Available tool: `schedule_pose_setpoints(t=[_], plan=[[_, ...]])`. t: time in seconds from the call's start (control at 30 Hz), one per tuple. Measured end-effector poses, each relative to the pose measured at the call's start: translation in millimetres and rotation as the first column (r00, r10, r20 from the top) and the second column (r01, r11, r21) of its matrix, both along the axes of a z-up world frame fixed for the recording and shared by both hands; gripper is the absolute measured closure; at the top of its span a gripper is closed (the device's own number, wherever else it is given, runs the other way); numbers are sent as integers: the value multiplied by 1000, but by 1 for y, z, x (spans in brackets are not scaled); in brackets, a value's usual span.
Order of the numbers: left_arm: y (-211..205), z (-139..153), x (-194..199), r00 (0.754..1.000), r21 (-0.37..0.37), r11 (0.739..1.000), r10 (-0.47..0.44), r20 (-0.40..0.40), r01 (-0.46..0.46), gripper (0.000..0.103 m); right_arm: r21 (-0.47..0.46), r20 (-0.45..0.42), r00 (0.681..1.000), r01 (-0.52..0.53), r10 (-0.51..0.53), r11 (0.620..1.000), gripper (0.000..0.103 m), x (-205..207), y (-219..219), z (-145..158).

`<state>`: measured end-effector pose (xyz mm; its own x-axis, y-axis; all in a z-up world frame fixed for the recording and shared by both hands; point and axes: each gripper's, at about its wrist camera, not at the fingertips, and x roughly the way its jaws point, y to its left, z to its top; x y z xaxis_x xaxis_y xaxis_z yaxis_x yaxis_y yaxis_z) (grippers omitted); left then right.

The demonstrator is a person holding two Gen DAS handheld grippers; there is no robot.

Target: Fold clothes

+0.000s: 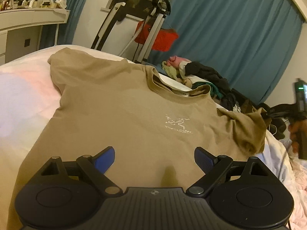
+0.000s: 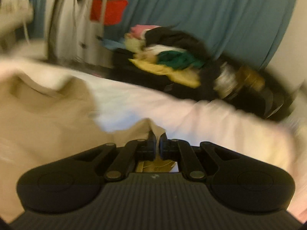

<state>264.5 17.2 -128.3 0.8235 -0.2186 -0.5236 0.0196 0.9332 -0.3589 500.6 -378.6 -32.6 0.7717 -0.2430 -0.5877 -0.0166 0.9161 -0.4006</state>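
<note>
A tan T-shirt (image 1: 119,111) with a small white chest logo lies face up on the pale pink bed sheet (image 1: 23,95). My left gripper (image 1: 154,157) hovers open over the shirt's lower front, blue pads wide apart with nothing between them. The shirt's right sleeve (image 1: 249,128) is bunched and lifted toward the right edge, where my right gripper (image 1: 276,113) shows with a hand behind it. In the blurred right wrist view, my right gripper (image 2: 157,143) is shut on a peak of tan T-shirt (image 2: 38,115) fabric, the sleeve (image 2: 149,126), above the sheet (image 2: 172,111).
A pile of mixed clothes (image 1: 201,76) sits beyond the bed's far edge, in front of blue curtains (image 1: 239,38). A stand with a red item (image 1: 157,36) rises behind the bed. A white dresser (image 1: 28,25) with bottles stands far left. The clothes pile (image 2: 172,57) fills the right wrist view's middle.
</note>
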Motion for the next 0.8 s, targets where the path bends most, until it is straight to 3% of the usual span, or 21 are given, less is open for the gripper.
schedule_pose_setpoints(t=[0.07, 0.13, 0.17, 0.27, 0.33, 0.37, 0.4, 0.5, 0.57, 0.6, 0.67, 0.73, 0.77, 0.8], plan=[[-1, 0, 0, 1000, 10, 1000, -7, 1, 7, 12, -162, -12, 1000, 4, -6, 987, 96, 19, 4, -21], [-3, -1, 0, 1000, 19, 1000, -13, 3, 13, 12, -201, -6, 1000, 28, -29, 979, 96, 27, 2, -40], [-3, -1, 0, 1000, 24, 1000, -17, 4, 17, 12, -187, 5, 999, 43, -43, 981, 95, 28, -1, -46], [-7, -3, 0, 999, 35, 999, -39, -5, 39, 12, -33, 68, 995, 71, -69, 997, 89, 16, -15, -53], [-9, -6, 0, 999, 39, 998, -49, -12, 50, 12, 114, 137, 982, 117, -133, 987, 61, -4, -29, -49], [-10, -7, 1, 998, 41, 998, -54, -16, 55, 12, 193, 171, 969, 143, -177, 971, 40, -15, -37, -46], [-12, -8, 1, 998, 42, 997, -57, -19, 58, 12, 272, 201, 954, 165, -223, 948, 29, -27, -45, -43], [-13, -9, 1, 998, 34, 997, -61, -28, 62, 12, 545, 230, 907, 181, -354, 819, 26, -69, -73, -40], [-13, -9, 1, 998, 29, 998, -62, -29, 63, 12, 694, 153, 922, 157, -357, 703, 26, -90, -86, -53], [-14, -9, 0, 998, 27, 998, -63, -30, 63, 12, 722, 110, 937, 153, -330, 675, 26, -96, -87, -62], [-14, -8, -1, 998, 24, 998, -65, -25, 66, 12, 726, 45, 966, 142, -253, 673, 26, -103, -78, -81], [-14, -8, -4, 997, 30, 997, -69, -21, 70, 12, 707, 16, 981, 124, -191, 697, 27, -98, -62, -97], [-14, -8, -5, 997, 34, 997, -69, -20, 70, 12, 687, 5, 985, 124, -175, 716, 31, -93, -54, -103], [-14, -8, -6, 997, 40, 997, -70, -19, 70, 12, 662, 4, 986, 122, -166, 739, 45, -86, -46, -106]])
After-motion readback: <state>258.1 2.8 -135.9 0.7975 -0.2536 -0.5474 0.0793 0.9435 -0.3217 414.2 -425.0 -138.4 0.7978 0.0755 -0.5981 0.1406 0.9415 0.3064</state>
